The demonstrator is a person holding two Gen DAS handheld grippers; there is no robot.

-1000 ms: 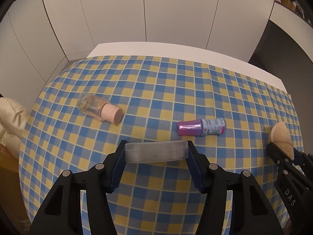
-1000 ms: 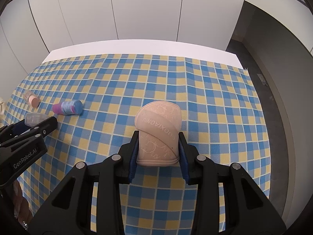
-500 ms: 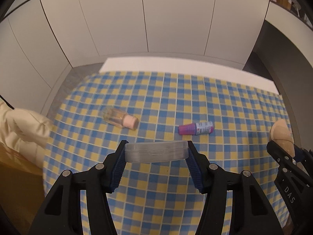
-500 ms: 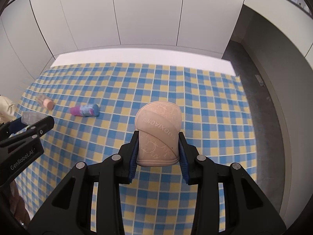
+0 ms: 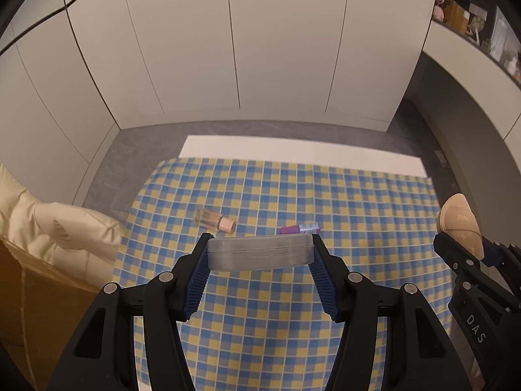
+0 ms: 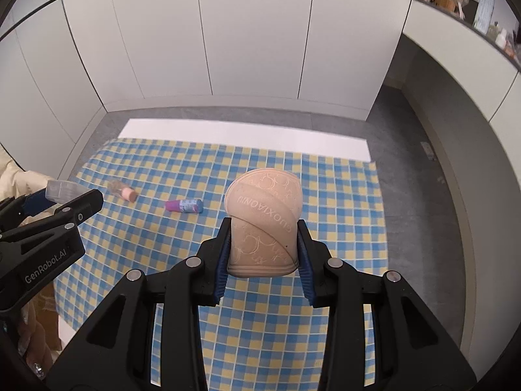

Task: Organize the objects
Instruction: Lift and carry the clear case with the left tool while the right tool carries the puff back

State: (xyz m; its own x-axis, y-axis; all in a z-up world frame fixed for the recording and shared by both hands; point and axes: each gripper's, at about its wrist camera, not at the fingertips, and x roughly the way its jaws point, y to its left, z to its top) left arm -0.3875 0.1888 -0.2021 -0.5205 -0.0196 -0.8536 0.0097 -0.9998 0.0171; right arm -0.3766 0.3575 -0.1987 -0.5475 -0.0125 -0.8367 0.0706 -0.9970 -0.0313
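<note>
My left gripper (image 5: 260, 252) is shut on a clear flat plastic case (image 5: 260, 252), held level high above the checked tablecloth (image 5: 276, 309). My right gripper (image 6: 263, 249) is shut on a beige fabric roll (image 6: 263, 215) with printed lettering, also well above the cloth. On the cloth lie a clear bottle with a pink cap (image 5: 215, 220) and a purple and blue tube (image 5: 299, 228); both also appear in the right wrist view, bottle (image 6: 122, 191) and tube (image 6: 184, 206). The right gripper with the roll (image 5: 459, 224) shows at the right edge of the left wrist view.
A cream padded sleeve (image 5: 49, 228) and a brown box (image 5: 32, 293) sit at the left. A white table strip (image 6: 244, 138) lies beyond the cloth, then grey floor and white wall panels. A shelf with small items (image 6: 472, 3) runs at upper right.
Both grippers have risen well above the table with the case and the roll still held. The table, bottle and tube look smaller and farther below.
</note>
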